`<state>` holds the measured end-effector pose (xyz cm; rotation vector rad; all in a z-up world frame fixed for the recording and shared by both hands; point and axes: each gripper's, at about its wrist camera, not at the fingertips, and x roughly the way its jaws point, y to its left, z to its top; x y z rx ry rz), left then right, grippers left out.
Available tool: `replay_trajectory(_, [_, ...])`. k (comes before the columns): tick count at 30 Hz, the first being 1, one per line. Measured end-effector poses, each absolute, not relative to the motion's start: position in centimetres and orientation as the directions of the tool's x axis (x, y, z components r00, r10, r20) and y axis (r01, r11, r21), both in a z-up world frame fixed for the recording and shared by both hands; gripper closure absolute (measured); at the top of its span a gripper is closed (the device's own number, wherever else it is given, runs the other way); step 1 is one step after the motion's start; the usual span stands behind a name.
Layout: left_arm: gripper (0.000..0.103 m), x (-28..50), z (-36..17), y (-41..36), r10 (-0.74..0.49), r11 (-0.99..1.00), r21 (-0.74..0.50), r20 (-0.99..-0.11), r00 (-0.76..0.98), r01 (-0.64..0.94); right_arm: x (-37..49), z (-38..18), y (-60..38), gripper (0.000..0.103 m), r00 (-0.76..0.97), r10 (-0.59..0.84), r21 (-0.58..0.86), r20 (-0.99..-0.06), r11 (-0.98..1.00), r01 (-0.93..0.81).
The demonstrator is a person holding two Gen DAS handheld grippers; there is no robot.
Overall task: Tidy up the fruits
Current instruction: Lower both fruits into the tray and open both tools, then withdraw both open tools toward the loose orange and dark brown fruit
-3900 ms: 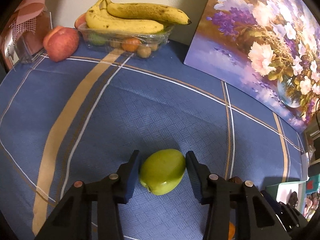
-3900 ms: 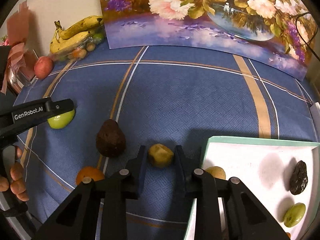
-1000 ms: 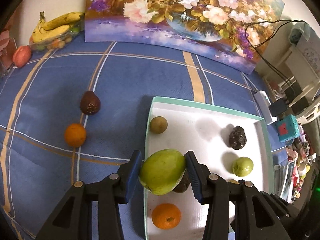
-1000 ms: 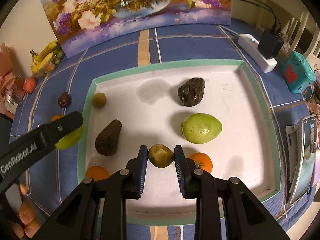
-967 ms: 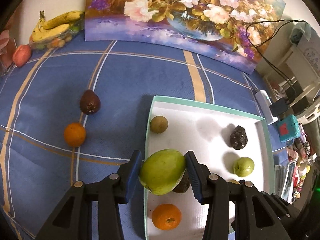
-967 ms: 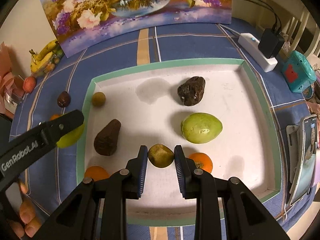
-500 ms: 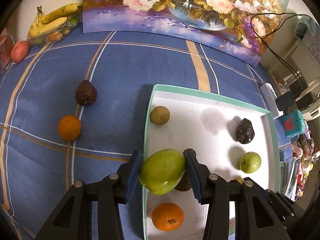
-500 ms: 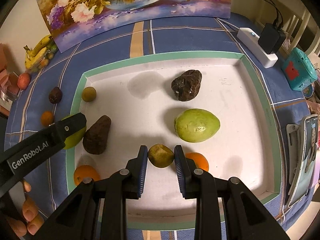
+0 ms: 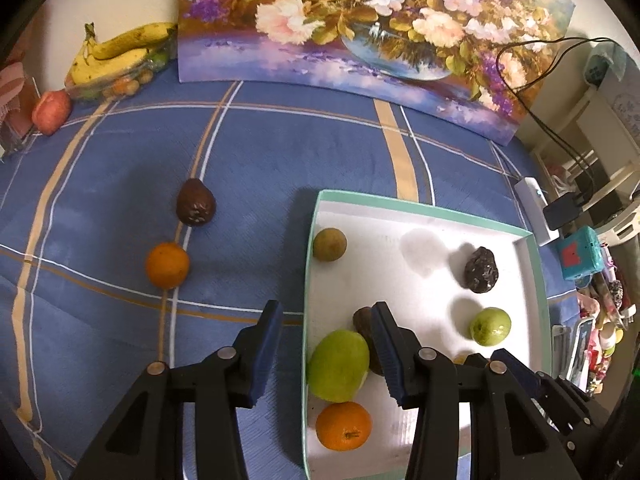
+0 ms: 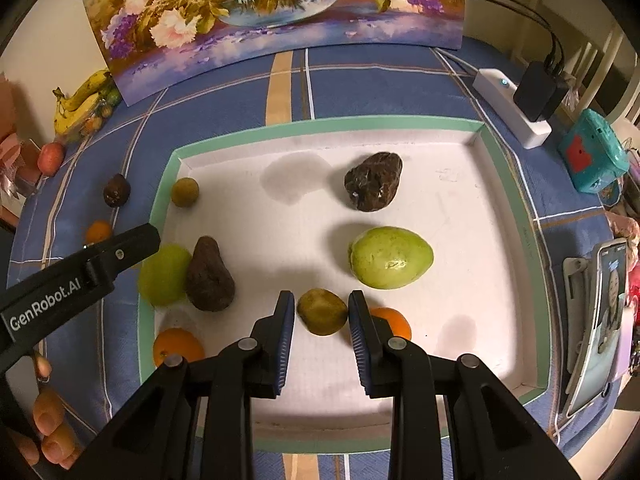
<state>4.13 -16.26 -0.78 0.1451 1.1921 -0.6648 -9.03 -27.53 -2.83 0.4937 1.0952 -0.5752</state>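
While the left gripper (image 9: 326, 342) gapes over a green fruit (image 9: 338, 365) in the tray (image 9: 420, 205), right gripper (image 10: 322, 312) brackets a brown fruit (image 10: 322, 316), grip uncertain.

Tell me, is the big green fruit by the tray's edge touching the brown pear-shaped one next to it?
Touching. In the right wrist view the green fruit presses against the brown fruit with no white tray showing between them.
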Motion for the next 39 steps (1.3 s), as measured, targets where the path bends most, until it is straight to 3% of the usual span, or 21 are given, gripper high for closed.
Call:
replay_trajectory(10, [0.053, 4.3, 0.9, -14.1, -0.379, 0.829, -0.201, -0.888, 0.261, 0.521, -9.3, -1.5, -27.3, 0.074, 0.364, -0.212, 0.082, -0.907, 0.759, 0.646])
replay_trajectory(19, [0.029, 4.4, 0.8, -11.6, -0.269, 0.866, -0.078, -0.905, 0.329, 0.495, -9.5, -1.2, -27.4, 0.074, 0.371, -0.213, 0.088, -0.904, 0.757, 0.648])
replay_trajectory(21, [0.017, 4.5, 0.5, -11.3, -0.233, 0.874, -0.042, -0.911, 0.341, 0.484, -9.5, -1.2, -27.4, 0.067, 0.371, -0.215, 0.086, -0.904, 0.756, 0.648])
replay_trajectory(25, [0.011, 4.7, -0.1, -11.0, -0.183, 0.879, 0.013, -0.914, 0.362, 0.477, -9.5, -0.9, -27.4, 0.055, 0.381, -0.227, 0.084, -0.896, 0.757, 0.649])
replay_trajectory(27, [0.005, 4.8, -0.4, -10.9, -0.16, 0.882, 0.037, -0.915, 0.371, 0.471, -9.5, -0.9, -27.4, 0.041, 0.378, -0.238, 0.072, -0.894, 0.758, 0.648])
replay_trajectory(36, [0.0, 5.0, -1.2, -10.8, -0.107, 0.88, 0.097, -0.914, 0.391, 0.465, -9.5, -1.0, -27.6, 0.03, 0.368, -0.262, 0.049, -0.892, 0.754, 0.655])
replay_trajectory(39, [0.0, 5.0, -1.4, -10.9, -0.094, 0.875, 0.113, -0.914, 0.395, 0.471, -9.6, -0.9, -27.7, 0.019, 0.371, -0.272, 0.048, -0.888, 0.748, 0.662])
